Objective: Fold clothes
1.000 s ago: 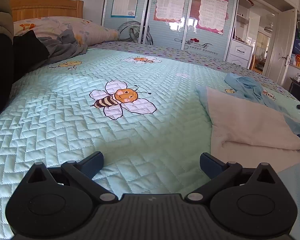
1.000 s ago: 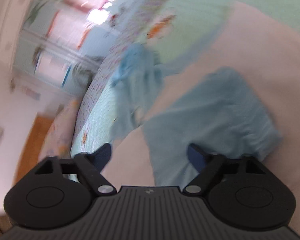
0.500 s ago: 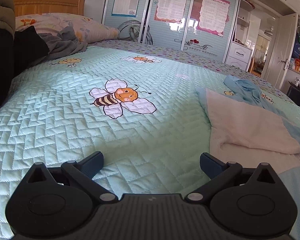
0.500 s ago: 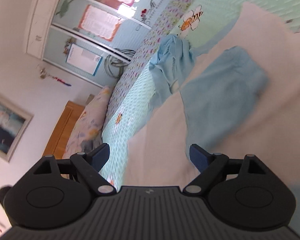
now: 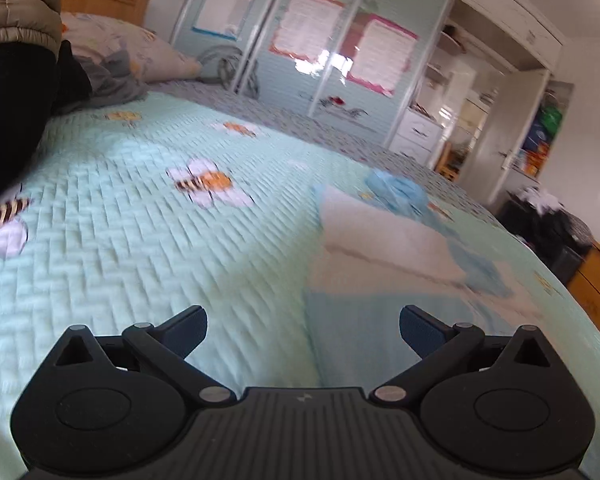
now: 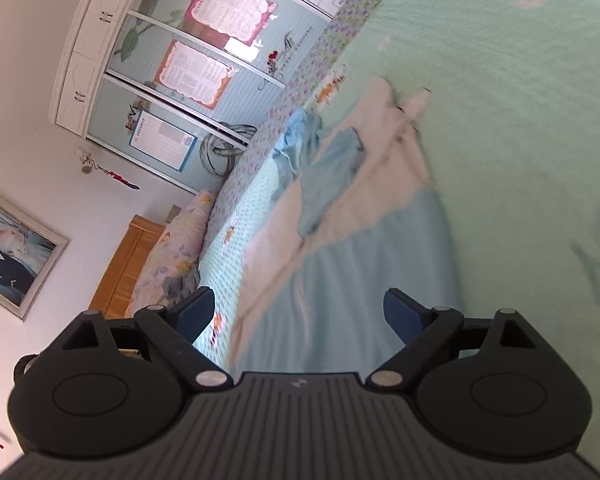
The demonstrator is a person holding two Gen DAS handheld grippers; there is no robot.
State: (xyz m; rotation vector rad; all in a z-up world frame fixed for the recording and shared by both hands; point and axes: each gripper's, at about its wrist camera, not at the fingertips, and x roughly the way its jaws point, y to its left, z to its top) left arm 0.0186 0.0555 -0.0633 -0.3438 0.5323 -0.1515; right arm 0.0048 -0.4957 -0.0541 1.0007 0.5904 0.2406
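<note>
A: where's the cream garment (image 5: 384,236)?
B: right of the bee print (image 5: 206,182), lots of bare quilt (image 5: 140,248) left. Left gripper (image 5: 303,330) gaping, empty; right gripper (image 6: 299,314) still spreading, empty. Wardrobe (image 6: 204,60) writing's unreadable.

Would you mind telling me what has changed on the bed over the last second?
Both hand-held grippers pulled back from the clothes. The right hand-held gripper, a second ago right over the blue cloth, is now farther off, jaws opening and empty. The left hand-held gripper stays open and empty. The cream cloth and bedspread look unmoved.
</note>
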